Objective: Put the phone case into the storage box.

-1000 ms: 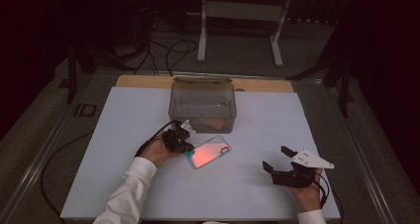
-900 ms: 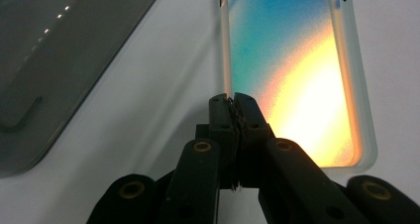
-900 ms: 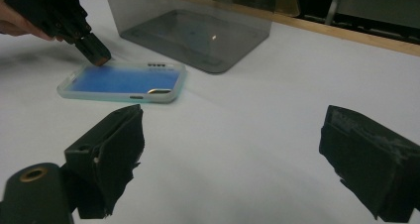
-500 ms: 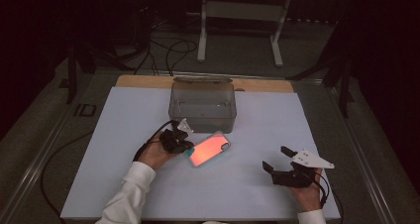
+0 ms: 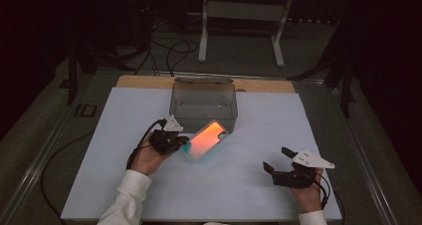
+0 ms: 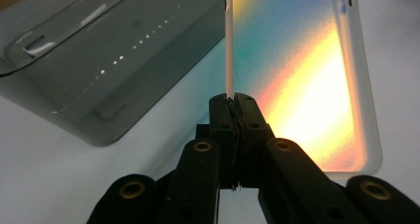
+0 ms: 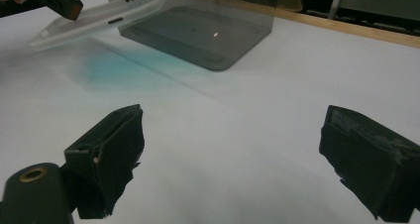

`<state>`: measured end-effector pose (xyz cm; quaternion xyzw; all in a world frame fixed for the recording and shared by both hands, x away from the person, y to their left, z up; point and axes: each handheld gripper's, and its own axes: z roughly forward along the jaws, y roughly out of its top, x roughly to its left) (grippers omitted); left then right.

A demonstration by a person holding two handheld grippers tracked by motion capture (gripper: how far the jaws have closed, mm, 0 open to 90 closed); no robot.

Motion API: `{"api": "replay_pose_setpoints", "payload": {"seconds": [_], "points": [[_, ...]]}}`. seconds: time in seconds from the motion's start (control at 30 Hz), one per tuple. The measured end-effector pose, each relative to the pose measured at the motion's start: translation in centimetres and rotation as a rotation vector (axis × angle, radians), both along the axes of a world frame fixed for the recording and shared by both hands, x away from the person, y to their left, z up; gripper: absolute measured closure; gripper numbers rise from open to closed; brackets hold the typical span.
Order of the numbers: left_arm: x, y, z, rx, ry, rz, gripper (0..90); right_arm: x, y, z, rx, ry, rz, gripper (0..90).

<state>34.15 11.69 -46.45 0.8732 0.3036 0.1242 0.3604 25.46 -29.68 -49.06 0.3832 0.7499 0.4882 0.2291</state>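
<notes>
Carrying the phone case [image 5: 204,141] into the clear grey plastic box [image 5: 203,105] looks like the step in hand, and the grip decides how well it goes. The left gripper [image 5: 178,141] has its jaws pressed together on one thin edge wall of the case, seen close in the left gripper view, where the white rim [image 6: 229,40] rises straight out of the closed pads. The case hangs tilted above the white tabletop [image 5: 124,115], its far corner just in front of the box's near wall, casting a teal tint on the surface below.

A pinch on a single soft rim is a weak hold, so the case may swing or slip; moving slowly and keeping it level should help. Raise it above the box's rim before going forward, then lower it flat inside. Whether the box has a lid is hard to tell from the dim high view.

The right gripper [image 5: 278,160] rests near the table's front right with jaws wide apart, holding nothing, well clear of the case.
</notes>
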Motion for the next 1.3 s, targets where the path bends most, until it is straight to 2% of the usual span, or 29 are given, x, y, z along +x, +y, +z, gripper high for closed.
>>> {"api": "replay_pose_setpoints", "payload": {"seconds": [0.27,0.4,0.6,0.77,1.03,1.3], "points": [[-1.4,0.7,0.8,-0.053,-0.052,0.036,89.2,0.0,0.2,-0.1,0.006,0.011,0.007,10.0],[-2.0,0.9,1.2,-0.086,-0.078,0.050,89.3,0.1,0.3,-0.1,0.024,0.022,0.009,10.0],[-2.7,1.1,1.5,-0.107,-0.113,0.068,89.3,0.2,0.5,-0.2,0.046,0.033,0.010,10.0],[-2.9,1.3,1.6,-0.130,-0.129,0.091,89.3,0.5,0.7,-0.2,0.119,0.061,0.024,10.0],[-3.1,1.4,1.7,-0.153,-0.154,0.118,89.3,1.0,1.7,-0.2,0.105,0.079,0.032,9.8],[-3.5,1.7,1.9,-0.177,-0.180,0.160,89.3,1.7,2.5,0.3,0.153,0.108,0.054,9.8]]}}
